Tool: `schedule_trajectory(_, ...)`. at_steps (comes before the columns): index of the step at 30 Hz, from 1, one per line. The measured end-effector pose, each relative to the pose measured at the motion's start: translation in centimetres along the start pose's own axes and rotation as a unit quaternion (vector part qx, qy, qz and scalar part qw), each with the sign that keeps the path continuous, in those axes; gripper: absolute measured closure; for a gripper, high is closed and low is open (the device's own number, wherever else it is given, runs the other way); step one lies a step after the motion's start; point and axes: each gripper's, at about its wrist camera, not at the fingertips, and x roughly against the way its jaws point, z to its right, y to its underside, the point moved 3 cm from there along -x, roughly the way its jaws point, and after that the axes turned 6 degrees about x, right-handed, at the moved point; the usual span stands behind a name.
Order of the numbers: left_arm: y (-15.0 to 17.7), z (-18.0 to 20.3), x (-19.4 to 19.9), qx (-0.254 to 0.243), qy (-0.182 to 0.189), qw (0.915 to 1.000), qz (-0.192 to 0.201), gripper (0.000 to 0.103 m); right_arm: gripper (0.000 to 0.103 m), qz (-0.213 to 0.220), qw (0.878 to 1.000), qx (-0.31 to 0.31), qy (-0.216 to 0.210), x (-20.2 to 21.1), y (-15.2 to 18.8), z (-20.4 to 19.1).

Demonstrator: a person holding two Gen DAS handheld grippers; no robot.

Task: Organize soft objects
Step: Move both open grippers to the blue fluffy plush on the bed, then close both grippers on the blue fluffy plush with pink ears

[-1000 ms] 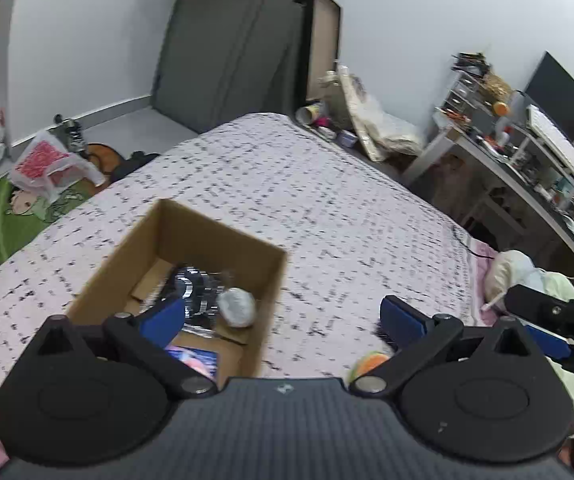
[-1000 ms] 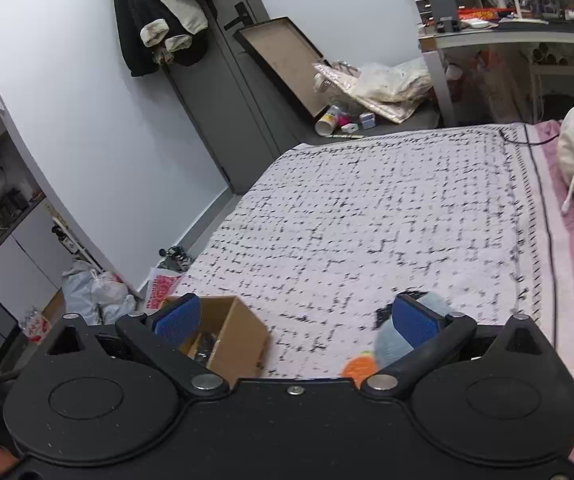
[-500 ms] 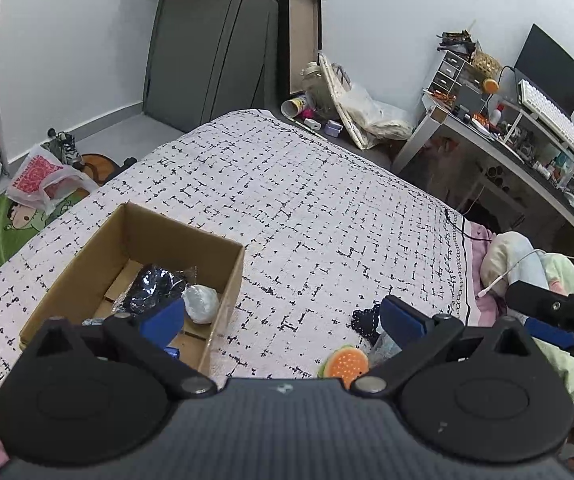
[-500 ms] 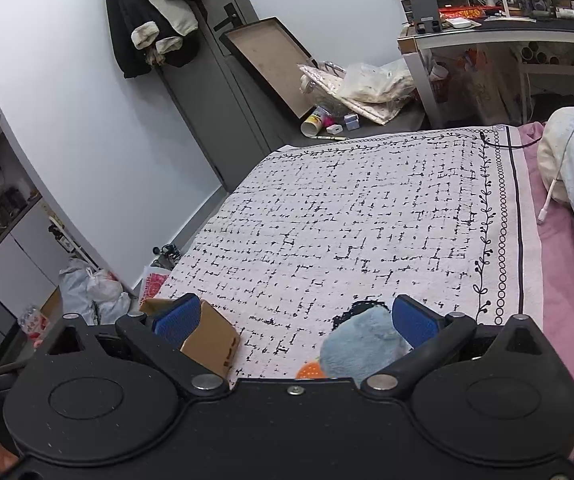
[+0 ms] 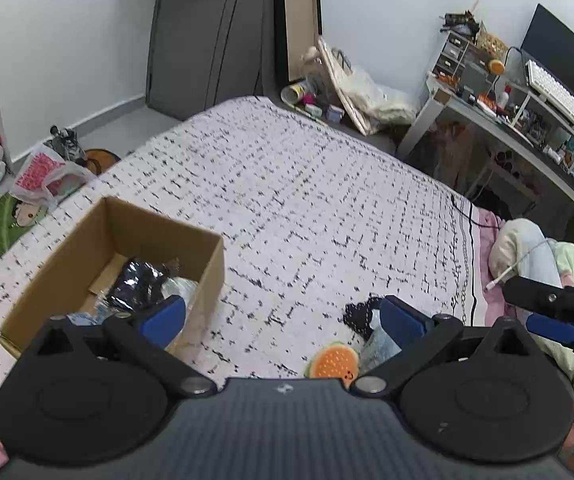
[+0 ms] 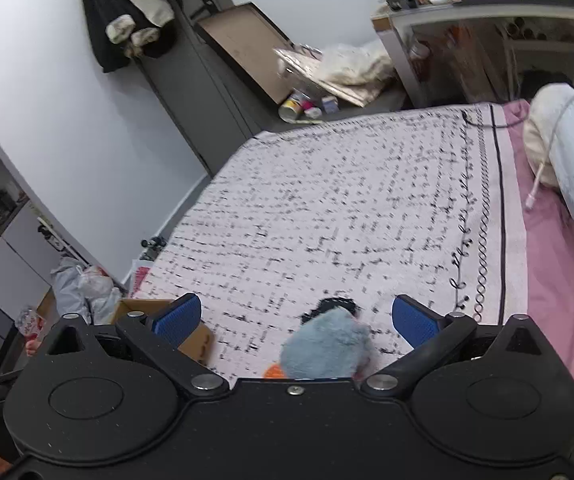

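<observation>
Both grippers hang over the bed, and plenty is tucked out of sight. The left gripper (image 5: 283, 320) has its jaws spread wide with nothing between them, and its body covers the near edge of the orange slice toy (image 5: 333, 362), a round orange plush with a green rim and a small face, lying on the patterned blanket (image 5: 307, 208). Just beside it the grey-blue plush (image 6: 327, 346) is half hidden behind the left gripper's right finger; from the right wrist camera it reads as a fuzzy blue-grey lump, its lower part cut off by the gripper body. A dark lacy scrap (image 5: 357, 312) lies touching it on the far side, too small to make out. The right gripper (image 6: 297, 318) is open too, the plush sitting between its blue pads but not pinched. Left of all this sits the cardboard box (image 5: 159, 236), holding crinkled dark and clear wrapping, partly masked by the left finger.
</observation>
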Motion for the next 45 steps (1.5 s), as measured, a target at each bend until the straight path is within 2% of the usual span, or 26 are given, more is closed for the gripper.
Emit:
schedule_trajectory(8, 1.3, 1.1, -2.8, 0.000, -0.004, 0.9998, -0.021, 0.001, 0.001, -0.020, 0.997, -0.071, -0.012, -2.7, 2.3, 3.6)
schedule_trajectory(14, 2.4, 2.9, -4.5, -0.016, 0.014, 0.9993, -0.032, 0.004, 0.007, -0.020, 0.995, -0.094, -0.019, -2.9, 3.0, 5.0)
schedule_trajectory(15, 2.6, 3.3, -4.6, -0.024, 0.018, 0.9991, -0.030, 0.006, 0.008, -0.020, 0.995, -0.100, -0.016, -3.0, 3.0, 5.4)
schedule_trajectory(18, 3.5, 5.0, -5.0, -0.047, 0.032, 0.9980, -0.029, 0.014, 0.024, -0.033, 0.991, -0.129, -0.013, -3.5, 3.7, 6.8)
schedule_trajectory(20, 4.1, 6.1, -5.4, -0.057, 0.044, 0.9970, -0.028, 0.023, 0.029, -0.044, 0.989, -0.141, -0.012, -3.8, 4.2, 7.4)
schedule_trajectory(22, 4.7, 6.9, -5.8, -0.064, 0.052, 0.9962, -0.027, 0.039, 0.034, -0.052, 0.987, -0.151, -0.013, -3.9, 4.6, 7.9)
schedule_trajectory(23, 5.0, 7.3, -6.0, -0.067, 0.053, 0.9959, -0.028, 0.042, 0.039, -0.054, 0.986, -0.157, -0.014, -3.8, 4.8, 8.3)
schedule_trajectory(25, 5.6, 8.0, -6.3, -0.073, 0.062, 0.9949, -0.032, 0.050, 0.041, -0.055, 0.985, -0.165, -0.017, -3.6, 5.0, 8.7)
schedule_trajectory(32, 7.2, 10.4, -7.6, -0.104, 0.093, 0.9888, -0.053, 0.049, 0.041, -0.048, 0.982, -0.182, -0.005, -3.0, 5.0, 10.0)
schedule_trajectory(35, 7.9, 11.0, -8.7, -0.116, 0.083, 0.9879, -0.060, 0.047, 0.041, -0.050, 0.982, -0.183, -0.008, -3.2, 5.2, 10.2)
schedule_trajectory(40, 8.8, 11.5, -10.0, -0.151, 0.063, 0.9847, -0.060, 0.032, 0.040, -0.057, 0.982, -0.180, -0.003, -3.6, 5.3, 10.0)
schedule_trajectory(43, 9.0, 11.6, -10.4, -0.160, 0.063, 0.9832, -0.061, 0.023, 0.040, -0.064, 0.981, -0.183, -0.004, -4.1, 5.4, 9.9)
schedule_trajectory(45, 9.1, 11.6, -10.7, -0.170, 0.054, 0.9821, -0.060, 0.021, 0.040, -0.066, 0.981, -0.181, -0.005, -4.2, 5.5, 9.8)
